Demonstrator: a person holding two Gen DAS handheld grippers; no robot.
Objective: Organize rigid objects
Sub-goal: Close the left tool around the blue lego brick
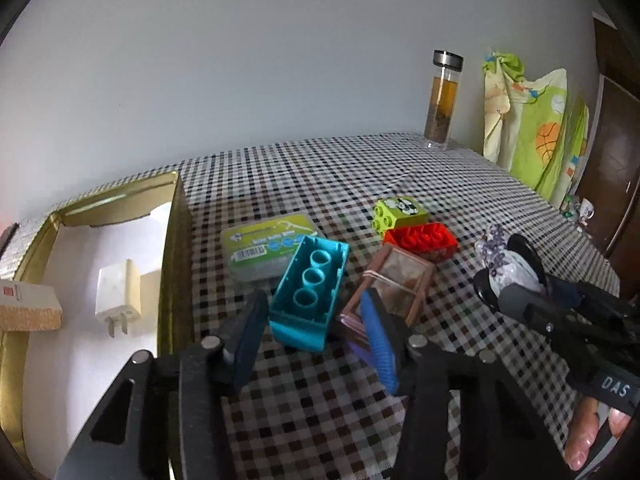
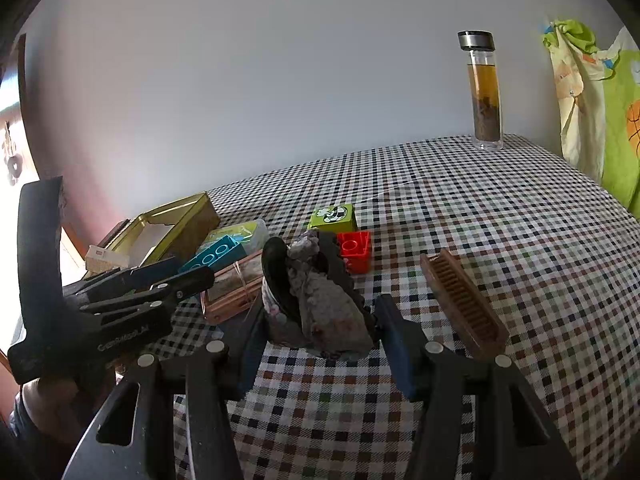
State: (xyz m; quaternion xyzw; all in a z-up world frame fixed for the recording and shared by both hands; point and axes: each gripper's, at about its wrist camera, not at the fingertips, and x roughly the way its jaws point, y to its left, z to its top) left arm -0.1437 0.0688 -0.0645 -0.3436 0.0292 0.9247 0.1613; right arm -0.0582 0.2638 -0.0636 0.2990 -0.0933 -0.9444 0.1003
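Our left claw point(image 1: 312, 340) hangs spread over the checked worktop point(image 1: 460, 184), its fingers apart on either side of the near end of a teal brick point(image 1: 310, 292); neither pad seems to press it, so we read the claw as released. The brick lies upside down, tubes showing. Just right of it, under the right finger, sits a clear brown case point(image 1: 394, 284). Beyond the brick lies a green floss box point(image 1: 268, 246), and farther right a red brick point(image 1: 420, 240) touches a lime brick point(image 1: 398, 212). To the claw's left stands a gold tin point(image 1: 172, 240), lid off, with a white charger point(image 1: 118, 294) inside.

Our right claw point(image 2: 320, 316) is clenched on a black-rimmed bundle of grey patterned cloth point(image 2: 324, 304), held upright between both fingers. Right of it a brown comb-like bar point(image 2: 464, 300) lies on the worktop. Well ahead, at the far edge, a tea bottle point(image 2: 484, 92) stands upright.
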